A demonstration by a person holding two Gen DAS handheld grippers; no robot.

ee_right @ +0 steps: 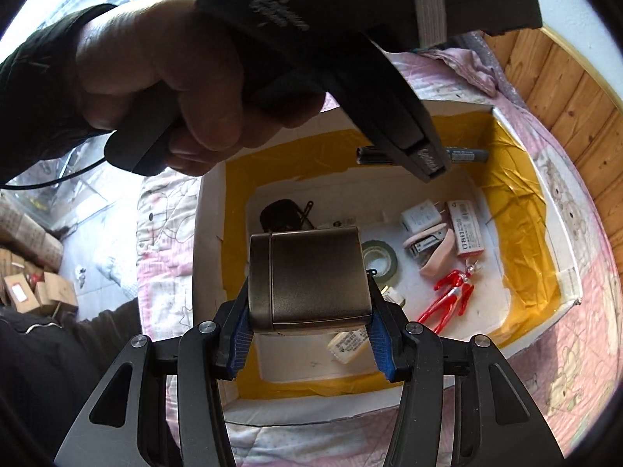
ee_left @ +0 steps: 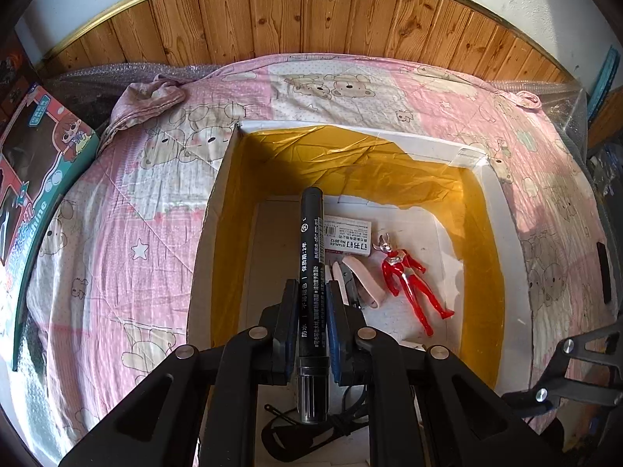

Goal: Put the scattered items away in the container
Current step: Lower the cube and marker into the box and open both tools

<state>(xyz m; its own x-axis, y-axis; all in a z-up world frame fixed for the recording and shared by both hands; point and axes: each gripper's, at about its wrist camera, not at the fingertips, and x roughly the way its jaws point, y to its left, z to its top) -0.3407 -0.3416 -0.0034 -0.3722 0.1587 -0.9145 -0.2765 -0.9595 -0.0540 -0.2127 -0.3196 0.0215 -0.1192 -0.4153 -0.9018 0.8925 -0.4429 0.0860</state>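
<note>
Clearly both tools are loaded and poised over the white box (ee_left: 502, 210) lined with yellow film, which sits on the pink bear-print quilt (ee_left: 117, 233).

Over the box's left half, the left gripper (ee_left: 309, 303) is clamped on a black marker (ee_left: 309, 257), its pads pinching the barrel about midway, with the tip end reaching forward over the box floor and the other end running back between the fingers. A marker like this is probably light, stiff and smooth, so the grip on the straight barrel suits it; it could roll once let go, though the box walls would contain it.

Further right in the box lie a staple packet (ee_left: 348, 235), a pink stapler (ee_left: 360, 278) and a red toy figure (ee_left: 412, 284), all resting on the floor near one another.

From the right wrist view, the right gripper (ee_right: 309, 325) is closed on a dark metal case (ee_right: 311, 276), held by its two side faces above the box interior. It looks rigid, fairly slick and heavier than the marker, so a grip low on its flat sides seems soundest. Below it sit a tape roll (ee_right: 379, 260) and a white charger (ee_right: 418, 216). The person's hand (ee_right: 163, 89) holding the other tool fills the upper left.
</note>
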